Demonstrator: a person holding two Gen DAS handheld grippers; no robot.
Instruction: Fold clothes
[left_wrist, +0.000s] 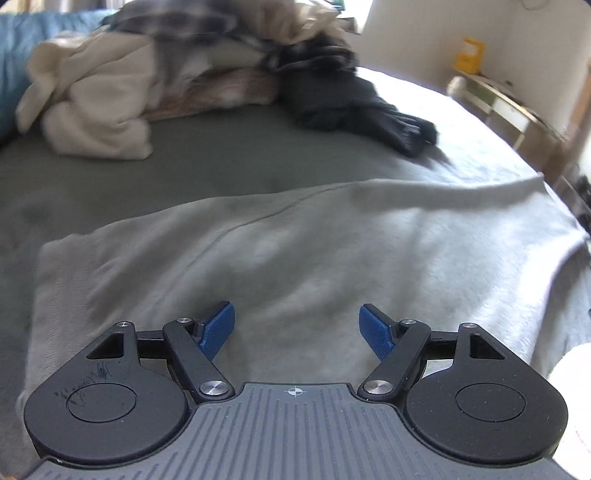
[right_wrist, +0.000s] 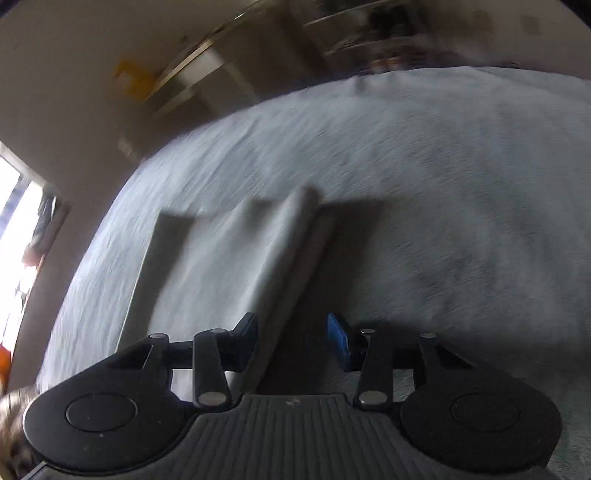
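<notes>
The left gripper hangs low over a pale grey garment that lies spread on the bed. Its blue pads stand wide apart and hold nothing; the cloth is only below them. Behind, at the far side of the bed, there is a pile of clothes, cream, checked and dark pieces together.

In the right wrist view the picture is tilted and blurred. The right gripper points along a long strip of the same pale garment. Its jaws are apart, and a fold edge of the cloth passes between them, but they do not press it.
</notes>
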